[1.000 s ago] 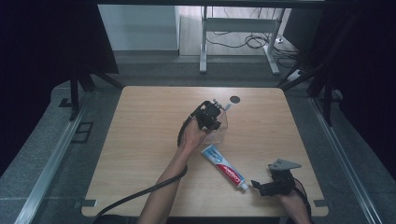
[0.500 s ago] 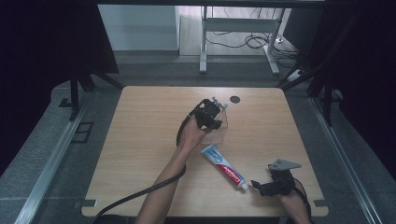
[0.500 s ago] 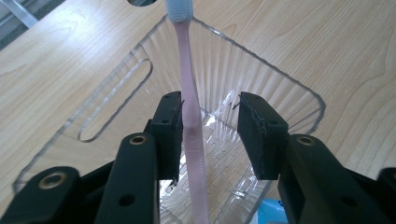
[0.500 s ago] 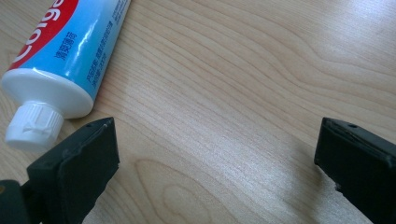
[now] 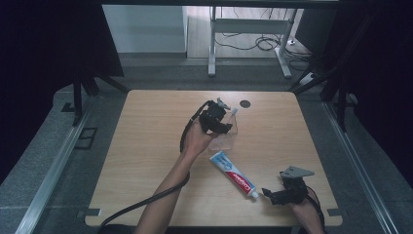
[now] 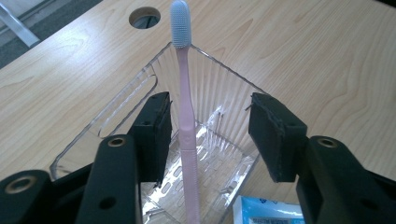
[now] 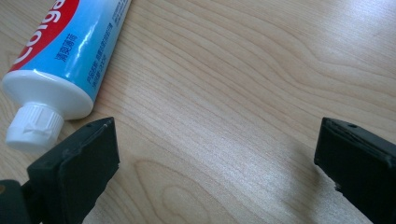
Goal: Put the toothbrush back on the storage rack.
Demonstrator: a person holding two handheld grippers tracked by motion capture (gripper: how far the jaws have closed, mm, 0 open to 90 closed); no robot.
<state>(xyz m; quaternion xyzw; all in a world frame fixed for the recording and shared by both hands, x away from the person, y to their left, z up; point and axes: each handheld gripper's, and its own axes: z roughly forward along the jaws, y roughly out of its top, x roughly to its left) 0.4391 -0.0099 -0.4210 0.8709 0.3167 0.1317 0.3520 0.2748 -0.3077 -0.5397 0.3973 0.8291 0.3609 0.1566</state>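
Observation:
A pink toothbrush (image 6: 185, 116) with a pale blue head (image 5: 234, 111) stands upright in a clear plastic container (image 6: 116, 112) near the table's middle (image 5: 226, 140). My left gripper (image 6: 210, 135) hovers over the container (image 5: 225, 128). Its jaws have just been opening, and the toothbrush handle stands between them, close to the left pad, with neither pad pressing on it. A blue, red and white toothpaste tube (image 5: 233, 174) lies flat on the table. My right gripper (image 5: 267, 192) rests open just past the tube's white cap (image 7: 32, 126), with bare wood between its jaws (image 7: 217, 154).
The wooden table (image 5: 146, 146) has a round cable hole (image 5: 244, 103) behind the container. The near end of the toothpaste tube (image 6: 266, 212) lies close to the container's near side. Metal rails run along both table sides, and a desk frame stands beyond the far edge.
The left gripper has drawn slightly up and back over the container while the toothbrush stays standing inside. The right gripper and the toothpaste tube have kept still.

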